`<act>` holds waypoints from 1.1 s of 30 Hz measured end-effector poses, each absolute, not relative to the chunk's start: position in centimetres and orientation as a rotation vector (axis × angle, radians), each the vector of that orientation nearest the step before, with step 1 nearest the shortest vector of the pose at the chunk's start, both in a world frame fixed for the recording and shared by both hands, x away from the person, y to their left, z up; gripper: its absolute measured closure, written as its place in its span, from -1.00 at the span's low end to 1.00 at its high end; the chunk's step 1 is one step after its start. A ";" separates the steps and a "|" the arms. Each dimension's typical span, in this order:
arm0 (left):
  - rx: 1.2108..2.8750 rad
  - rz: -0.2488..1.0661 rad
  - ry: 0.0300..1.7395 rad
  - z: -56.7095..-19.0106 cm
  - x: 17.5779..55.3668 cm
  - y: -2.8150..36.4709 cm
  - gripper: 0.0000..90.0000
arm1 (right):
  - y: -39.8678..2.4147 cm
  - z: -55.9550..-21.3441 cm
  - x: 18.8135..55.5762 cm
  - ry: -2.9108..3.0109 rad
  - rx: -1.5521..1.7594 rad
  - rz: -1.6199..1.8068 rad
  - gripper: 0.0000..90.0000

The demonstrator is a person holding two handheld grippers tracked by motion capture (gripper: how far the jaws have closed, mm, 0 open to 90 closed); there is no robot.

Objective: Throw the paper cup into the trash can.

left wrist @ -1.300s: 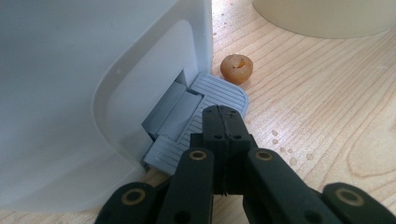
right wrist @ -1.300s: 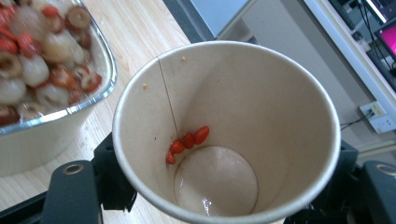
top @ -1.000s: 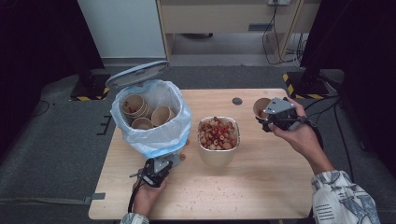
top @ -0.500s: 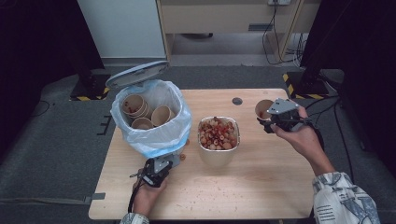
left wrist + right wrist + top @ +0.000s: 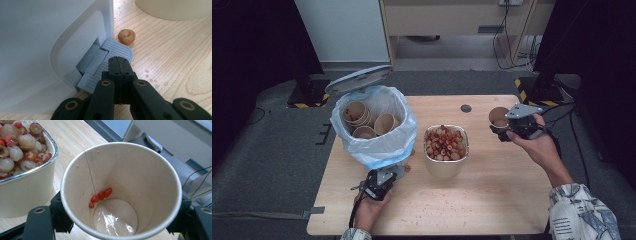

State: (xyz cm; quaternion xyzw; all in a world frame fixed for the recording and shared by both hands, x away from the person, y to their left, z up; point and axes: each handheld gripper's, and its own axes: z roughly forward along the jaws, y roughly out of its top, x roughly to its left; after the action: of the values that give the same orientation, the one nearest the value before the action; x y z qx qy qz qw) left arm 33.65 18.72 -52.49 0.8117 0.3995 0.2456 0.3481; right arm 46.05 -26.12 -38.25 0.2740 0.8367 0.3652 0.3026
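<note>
**Paper cup in my right tongs, bin pedal under my left**

Wooden table point(image 5: 492, 200) seen from above, with my two hands coming in from the near edge. My right gripper point(image 5: 507, 131) is clamped around a paper cup point(image 5: 498, 116), held near the table's far right corner, just beside my right hand point(image 5: 537, 145). Looking along that gripper, the paper cup sits between the jaws, tilted so its mouth faces the camera; a few small red berries point(image 5: 100, 196) cling to the inside wall just above the wet bottom. A foil-rimmed tub point(image 5: 445, 150) heaped with pale and red fruit pieces stands at the table's middle, well apart from the cup.

My left gripper point(image 5: 384, 176) has its jaws pressed fully together, holding nothing. Their joined tips rest on the ribbed grey pedal point(image 5: 110, 58) at the foot of a white bin point(image 5: 377, 140). The bin stands on the table's left side, lid point(image 5: 358, 79) raised, lined with a pale plastic bag and holding several used paper cups point(image 5: 367, 120). One loose round fruit point(image 5: 126, 36) lies on the wood just beside the pedal.
</note>
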 end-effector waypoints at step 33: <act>2.106 0.639 1.035 -52.5 33.6 18.7 1.00 | -24.4 -33.5 47.0 2.367 0.883 1.274 -0.39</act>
State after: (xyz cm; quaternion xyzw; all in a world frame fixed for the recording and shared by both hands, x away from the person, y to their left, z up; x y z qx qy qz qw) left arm 33.64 18.71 -52.49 0.8120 0.3990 0.2462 0.3476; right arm 47.03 -24.45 -33.52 0.3083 0.8264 0.4449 0.1552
